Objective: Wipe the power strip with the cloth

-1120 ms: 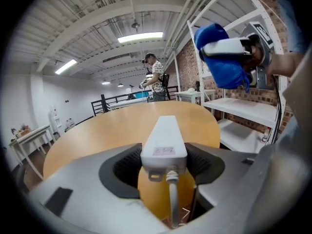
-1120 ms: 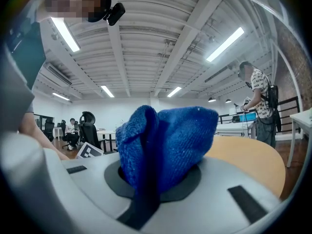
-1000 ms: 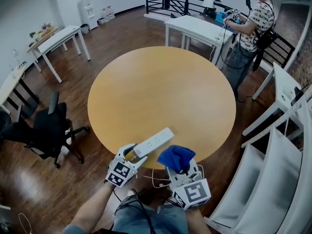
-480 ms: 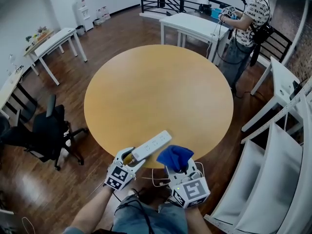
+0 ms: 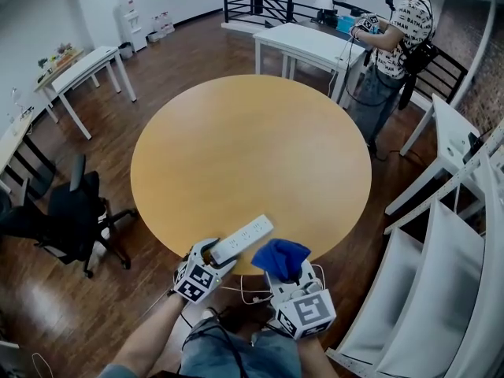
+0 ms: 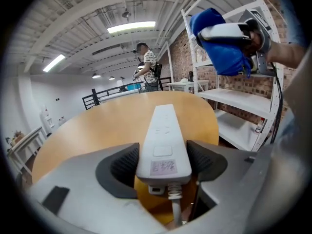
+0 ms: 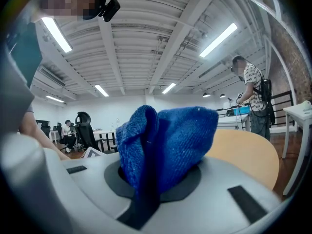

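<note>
Power strip, long white plastic bar [image 5: 244, 239]: at the near rim of the round tan wooden table [image 5: 252, 132], set at an angle. Its far end lies over the tabletop; its cable end juts past the edge toward the person. Cannot tell whether it rests on the wood.

Left gripper [image 5: 211, 254]: grey two-jaw tool with a marker cube, pointing down and across the rim. In the left gripper view the power strip [image 6: 163, 135] runs straight out between the dark ribbed pads of the left gripper [image 6: 163, 165]. The jaws have just been widening and stand apart, close at either side of the strip. A thin white cable [image 6: 174, 211] drops from the strip's near end.

Bright blue bunched terry cloth [image 5: 280, 257]: just right of the strip, off the table edge, raised. Right gripper [image 5: 287, 272] is clamped on it. The right gripper view shows the cloth [image 7: 170, 135] wadded and pinched in the right gripper [image 7: 158, 179], folds spilling over the jaws.

Far right: white shelving unit [image 5: 441, 290]. A person in a patterned shirt [image 5: 398, 34] stands beyond the table.
</note>
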`<state>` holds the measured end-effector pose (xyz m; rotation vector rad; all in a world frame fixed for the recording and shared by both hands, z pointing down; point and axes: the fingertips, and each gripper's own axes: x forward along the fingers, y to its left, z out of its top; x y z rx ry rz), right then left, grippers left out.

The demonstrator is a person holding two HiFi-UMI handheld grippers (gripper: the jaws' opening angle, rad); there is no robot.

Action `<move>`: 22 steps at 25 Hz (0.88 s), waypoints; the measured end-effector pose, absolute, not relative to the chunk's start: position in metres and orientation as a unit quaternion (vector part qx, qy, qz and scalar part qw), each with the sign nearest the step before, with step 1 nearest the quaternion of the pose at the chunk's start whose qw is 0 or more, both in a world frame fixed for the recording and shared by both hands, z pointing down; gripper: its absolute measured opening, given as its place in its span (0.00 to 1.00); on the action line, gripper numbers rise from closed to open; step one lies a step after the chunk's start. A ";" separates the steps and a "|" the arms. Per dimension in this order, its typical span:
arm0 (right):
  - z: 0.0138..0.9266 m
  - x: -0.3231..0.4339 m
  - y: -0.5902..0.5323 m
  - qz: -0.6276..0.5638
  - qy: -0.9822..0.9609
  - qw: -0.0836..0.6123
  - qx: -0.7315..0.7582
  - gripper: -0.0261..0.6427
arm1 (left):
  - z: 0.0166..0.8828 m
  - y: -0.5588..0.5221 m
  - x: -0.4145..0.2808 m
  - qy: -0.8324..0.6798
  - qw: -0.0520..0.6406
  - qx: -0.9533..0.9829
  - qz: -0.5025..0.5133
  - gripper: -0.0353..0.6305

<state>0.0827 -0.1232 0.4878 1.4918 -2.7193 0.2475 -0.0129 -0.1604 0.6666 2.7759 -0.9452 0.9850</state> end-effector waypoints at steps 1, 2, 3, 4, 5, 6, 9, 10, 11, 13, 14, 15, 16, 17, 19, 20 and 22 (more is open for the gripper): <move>0.488 0.083 -0.123 0.081 -0.874 0.015 0.479 0.13 | 0.667 -0.160 -0.010 -0.297 0.029 0.898 0.322 0.53; 0.488 0.083 -0.123 0.082 -0.873 0.015 0.480 0.13 | 0.668 -0.160 -0.008 -0.291 0.032 0.899 0.325 0.51; 0.489 0.083 -0.123 0.083 -0.873 0.016 0.480 0.13 | 0.668 -0.159 -0.007 -0.288 0.033 0.900 0.325 0.50; 0.490 0.082 -0.122 0.084 -0.873 0.017 0.479 0.13 | 0.668 -0.158 -0.007 -0.289 0.032 0.900 0.324 0.50; 0.491 0.082 -0.122 0.084 -0.874 0.018 0.478 0.13 | 0.668 -0.158 -0.006 -0.293 0.031 0.900 0.321 0.50; 0.490 0.082 -0.121 0.083 -0.874 0.017 0.478 0.13 | 0.666 -0.158 -0.006 -0.299 0.031 0.900 0.315 0.49; 0.484 0.084 -0.123 0.076 -0.874 0.013 0.480 0.13 | 0.650 -0.160 -0.009 -0.320 0.031 0.905 0.280 0.49; 0.482 0.085 -0.124 0.076 -0.873 0.012 0.481 0.13 | 0.641 -0.162 -0.009 -0.325 0.028 0.907 0.267 0.49; 0.481 0.087 -0.125 0.076 -0.873 0.010 0.482 0.13 | 0.631 -0.163 -0.009 -0.329 0.021 0.909 0.256 0.49; 0.477 0.088 -0.127 0.078 -0.872 0.005 0.483 0.13 | 0.608 -0.166 -0.010 -0.338 0.007 0.912 0.233 0.49; 0.473 0.087 -0.127 0.078 -0.873 0.003 0.481 0.13 | 0.595 -0.168 -0.011 -0.343 0.000 0.913 0.221 0.49; 0.469 0.085 -0.128 0.077 -0.875 0.000 0.478 0.13 | 0.581 -0.169 -0.012 -0.347 -0.007 0.914 0.209 0.49; 0.462 0.083 -0.129 0.076 -0.877 -0.003 0.475 0.13 | 0.567 -0.169 -0.012 -0.350 -0.015 0.915 0.199 0.49; 0.454 0.081 -0.130 0.075 -0.879 -0.008 0.471 0.13 | 0.553 -0.169 -0.012 -0.352 -0.025 0.916 0.190 0.49; 0.433 0.078 -0.133 0.080 -0.883 -0.025 0.461 0.13 | 0.524 -0.167 -0.007 -0.353 -0.049 0.917 0.180 0.49; 0.421 0.076 -0.134 0.082 -0.886 -0.033 0.454 0.13 | 0.510 -0.165 -0.004 -0.355 -0.058 0.916 0.179 0.49; 0.398 0.069 -0.138 0.074 -0.893 -0.041 0.441 0.13 | 0.484 -0.161 0.002 -0.357 -0.077 0.913 0.179 0.49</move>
